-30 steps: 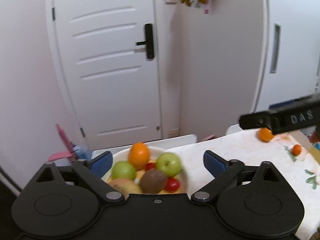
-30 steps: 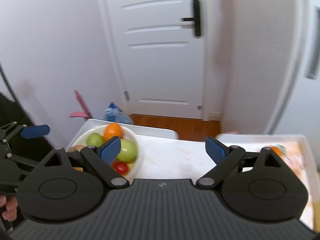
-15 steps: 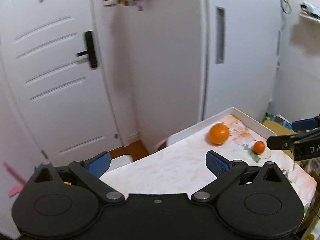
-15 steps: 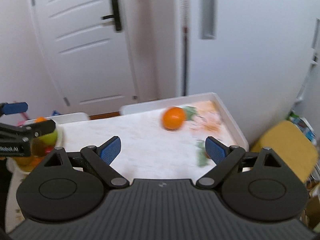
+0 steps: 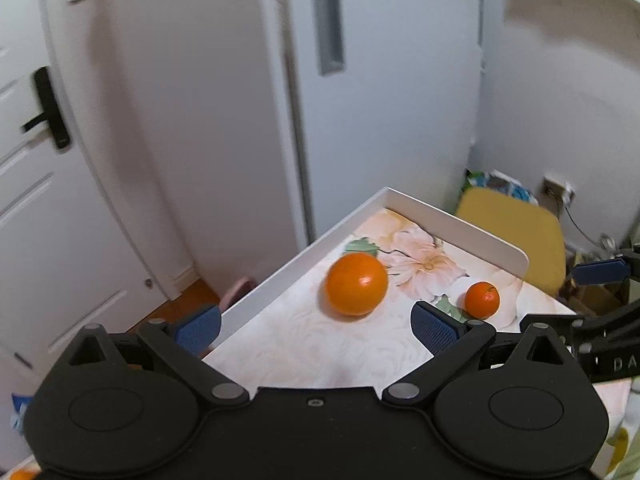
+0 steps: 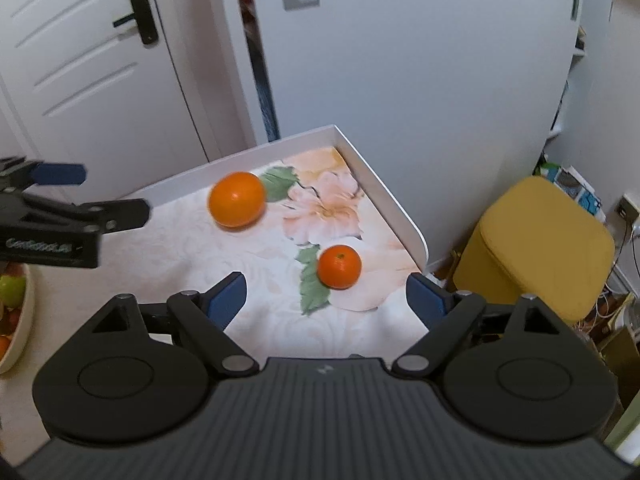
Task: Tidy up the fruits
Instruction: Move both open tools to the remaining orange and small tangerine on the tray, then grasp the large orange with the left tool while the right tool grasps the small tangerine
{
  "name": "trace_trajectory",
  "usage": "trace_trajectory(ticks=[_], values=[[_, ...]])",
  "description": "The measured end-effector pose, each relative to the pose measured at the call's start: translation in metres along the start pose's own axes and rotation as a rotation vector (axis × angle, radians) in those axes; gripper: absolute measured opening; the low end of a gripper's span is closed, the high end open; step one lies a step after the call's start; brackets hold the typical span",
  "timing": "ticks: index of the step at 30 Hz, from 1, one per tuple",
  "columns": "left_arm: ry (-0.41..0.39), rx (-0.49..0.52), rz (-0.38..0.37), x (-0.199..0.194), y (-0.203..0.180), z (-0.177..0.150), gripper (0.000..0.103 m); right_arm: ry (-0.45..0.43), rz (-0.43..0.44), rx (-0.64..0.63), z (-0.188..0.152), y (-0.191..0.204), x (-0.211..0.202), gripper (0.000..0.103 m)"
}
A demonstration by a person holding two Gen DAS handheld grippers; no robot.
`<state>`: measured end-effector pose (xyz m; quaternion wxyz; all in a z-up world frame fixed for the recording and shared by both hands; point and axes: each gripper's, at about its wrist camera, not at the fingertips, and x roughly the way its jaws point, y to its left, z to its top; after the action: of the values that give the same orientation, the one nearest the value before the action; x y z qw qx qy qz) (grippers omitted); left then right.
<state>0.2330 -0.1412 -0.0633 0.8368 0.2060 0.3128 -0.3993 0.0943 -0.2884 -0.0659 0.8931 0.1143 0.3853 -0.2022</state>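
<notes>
A large orange (image 5: 356, 283) (image 6: 237, 199) lies near the far corner of the white-rimmed table (image 5: 456, 227) with its flowered cloth. A small tangerine (image 5: 482, 299) (image 6: 339, 266) rests to its right. My left gripper (image 5: 316, 328) hovers open just short of the large orange, nothing between its blue pads. My right gripper (image 6: 326, 300) hangs just short of the tangerine; its jaws are closing, still wide apart and with nothing touching the pads. Each gripper shows at the edge of the other's view. The fruit bowl (image 6: 18, 330) peeks in at the left of the right wrist view.
A yellow stool (image 6: 536, 248) (image 5: 516, 232) stands past the table's right edge. White doors and a wall close off the far side. The raised rim (image 6: 376, 188) runs round the table's far corner, close to both fruits.
Both grippers have swung right from the bowl of fruit to the table's far corner and dropped lower. The orange and the tangerine have come into view and grown larger.
</notes>
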Motion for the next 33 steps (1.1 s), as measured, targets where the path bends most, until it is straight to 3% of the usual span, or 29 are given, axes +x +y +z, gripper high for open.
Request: trace_trajectory(ticks=[8, 18, 28, 33], values=[[0.065, 0.046, -0.07, 0.06, -0.008, 0.013, 0.098, 0.06, -0.01, 0.026, -0.004, 0.0, 0.034, 0.087], [0.111, 0.009, -0.108, 0.099, -0.004, 0.018, 0.093, 0.103, -0.006, 0.025, 0.0, 0.002, 0.06, 0.077], [0.155, -0.038, -0.165, 0.12, -0.003, 0.019, 0.066, 0.118, -0.004, 0.022, 0.007, -0.001, 0.072, 0.069], [0.148, 0.001, -0.145, 0.118, -0.01, 0.018, 0.065, 0.115, -0.007, 0.018, 0.01, -0.002, 0.075, 0.065]])
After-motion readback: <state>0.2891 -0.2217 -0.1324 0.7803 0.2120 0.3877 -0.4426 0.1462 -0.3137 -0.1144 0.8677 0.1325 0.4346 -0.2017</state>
